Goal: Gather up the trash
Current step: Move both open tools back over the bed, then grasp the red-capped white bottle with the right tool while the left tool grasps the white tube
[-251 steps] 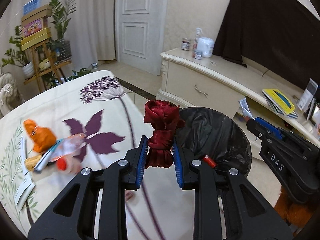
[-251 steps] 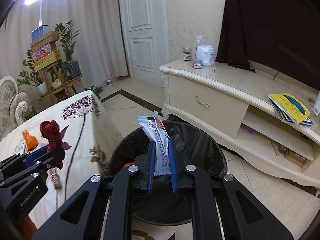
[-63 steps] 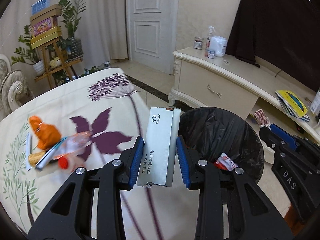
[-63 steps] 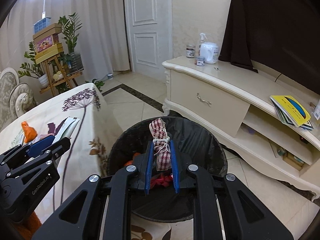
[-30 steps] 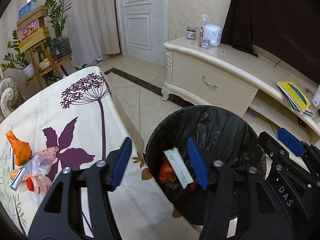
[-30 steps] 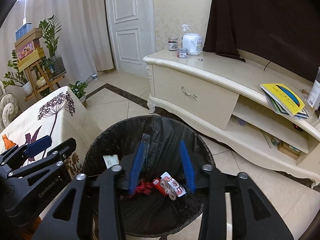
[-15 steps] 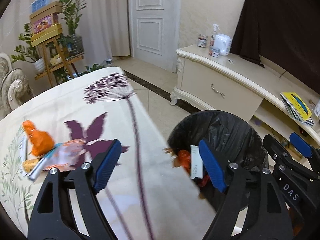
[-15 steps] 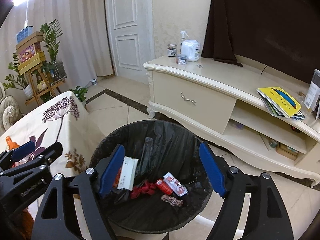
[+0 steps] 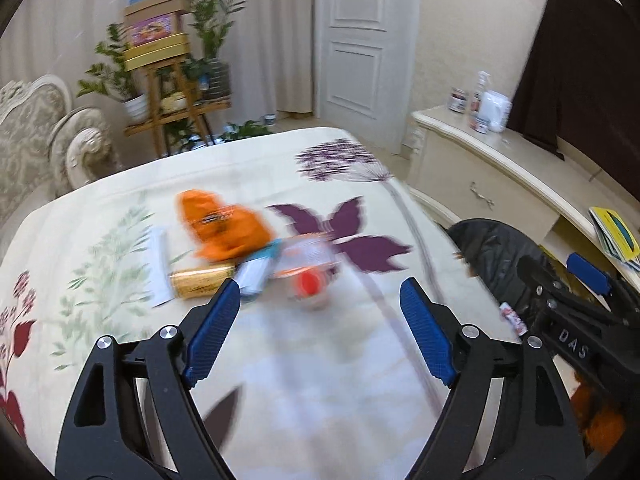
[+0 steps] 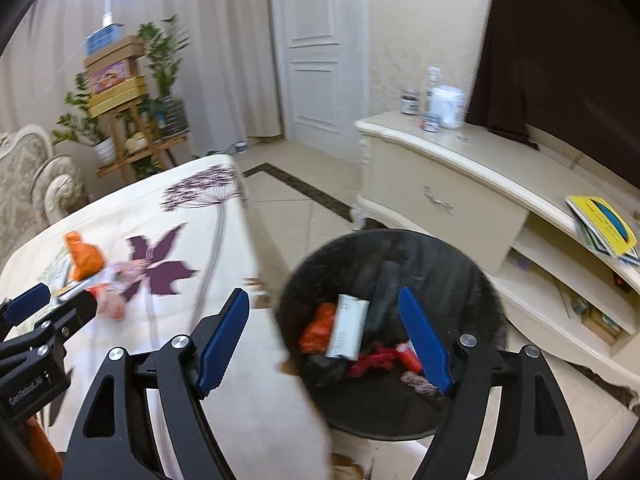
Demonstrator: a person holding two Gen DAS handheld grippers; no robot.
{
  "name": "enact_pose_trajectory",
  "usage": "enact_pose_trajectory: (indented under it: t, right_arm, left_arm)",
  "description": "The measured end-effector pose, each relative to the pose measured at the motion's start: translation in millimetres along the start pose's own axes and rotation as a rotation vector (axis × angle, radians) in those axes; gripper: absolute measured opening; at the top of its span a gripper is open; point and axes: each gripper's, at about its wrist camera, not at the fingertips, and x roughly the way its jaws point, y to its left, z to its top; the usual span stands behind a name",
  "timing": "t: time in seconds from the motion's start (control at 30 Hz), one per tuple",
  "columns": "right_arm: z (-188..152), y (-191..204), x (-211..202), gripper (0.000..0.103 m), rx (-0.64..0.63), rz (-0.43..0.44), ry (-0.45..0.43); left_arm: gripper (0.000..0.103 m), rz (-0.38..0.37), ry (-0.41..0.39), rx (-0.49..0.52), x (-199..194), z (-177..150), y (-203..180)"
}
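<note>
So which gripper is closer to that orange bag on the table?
Left. The left gripper hangs open just short of the orange bag; the right gripper, also open, sits over by the bin.

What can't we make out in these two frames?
- Left wrist view: the trash pile on the table is motion-blurred; orange bag print and gold wrapper text unreadable.
- Left wrist view: the bin is partly covered by the right claw, contents mostly hidden.
- Right wrist view: the white packet in the bin is blurred, label illegible; items behind the claw's right finger are cut off.
</note>
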Motion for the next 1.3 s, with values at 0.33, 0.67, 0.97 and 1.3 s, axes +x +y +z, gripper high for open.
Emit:
enact_pose_trajectory:
  t: [0.33, 0.67, 0.97, 1.3]
  right_arm:
    - [-5, 86, 2, 0.075, -0.119, 0.140, 0.034]
    - [-12, 151, 19, 0.073, -0.225, 0.211, 0.080]
    - [-10, 167, 41, 0.033, -0.238, 0.203, 0.140]
    - [-14, 151, 29, 0.027, -0.222, 0.198, 0.137]
  left_arm:
    - [0.080, 0.152, 0.034, -0.117, -16, -27, 96]
    - [0.080, 0.216, 0.057, -0.223, -15, -40, 153]
    - [0.080, 0.184, 0.068, -0.231, -4, -40, 153]
    - [0.080, 0.159, 0.065, -0.218, 9, -29, 143]
